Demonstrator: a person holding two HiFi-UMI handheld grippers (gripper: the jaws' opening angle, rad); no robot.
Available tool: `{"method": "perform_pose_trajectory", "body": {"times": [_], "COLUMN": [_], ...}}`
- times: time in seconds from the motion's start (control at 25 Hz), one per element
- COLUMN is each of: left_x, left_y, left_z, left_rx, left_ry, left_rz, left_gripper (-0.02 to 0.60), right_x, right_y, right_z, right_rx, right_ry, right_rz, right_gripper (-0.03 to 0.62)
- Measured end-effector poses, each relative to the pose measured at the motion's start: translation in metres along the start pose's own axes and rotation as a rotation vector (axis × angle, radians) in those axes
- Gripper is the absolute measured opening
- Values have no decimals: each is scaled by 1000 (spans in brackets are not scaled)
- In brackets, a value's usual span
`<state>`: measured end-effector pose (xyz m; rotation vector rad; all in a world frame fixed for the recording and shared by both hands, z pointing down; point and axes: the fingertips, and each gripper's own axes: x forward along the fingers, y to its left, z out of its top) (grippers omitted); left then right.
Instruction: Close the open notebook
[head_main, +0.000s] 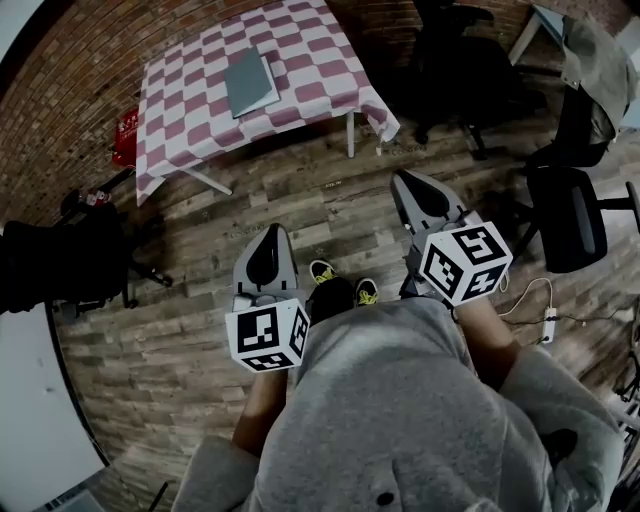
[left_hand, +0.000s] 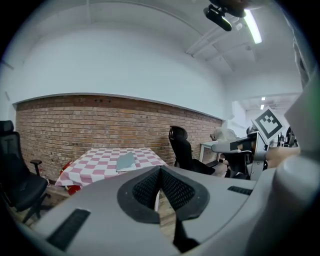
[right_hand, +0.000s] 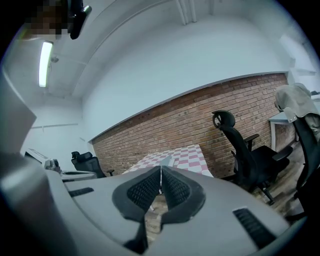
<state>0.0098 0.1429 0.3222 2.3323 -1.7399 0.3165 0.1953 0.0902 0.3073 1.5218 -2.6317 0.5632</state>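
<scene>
The notebook (head_main: 250, 82) is lying flat on the checkered tabletop (head_main: 180, 100) near the brick wall (head_main: 70, 60), well apart from both tools. The left tongs (head_main: 269, 232) and the right tongs (head_main: 404, 180) are hovering above the wooden floor (head_main: 300, 200) (just ahead of the person's shoes (head_main: 340, 285)). Each is pressing its pads together, with nothing between them.

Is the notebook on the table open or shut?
Shut, it seems: the notebook lies flat on the checked table, one grey cover up, no pages showing.
</scene>
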Motion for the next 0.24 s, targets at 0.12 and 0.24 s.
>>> {"method": "perform_pose_trajectory", "body": {"times": [0.12,0.24], "left_x": [0,-1], "left_y": [-8,-16], "left_z": [2,2], "left_rx": [9,11], "left_ry": [3,6], "left_rz": [-7,-10], "left_gripper": [11,12], "right_x": [-8,-14], "right_y": [-7,-12], "right_z": [1,2], "right_rx": [7,12], "right_ry": [-3,-5], "right_rz": [-9,-14], "right_gripper": [26,26]}}
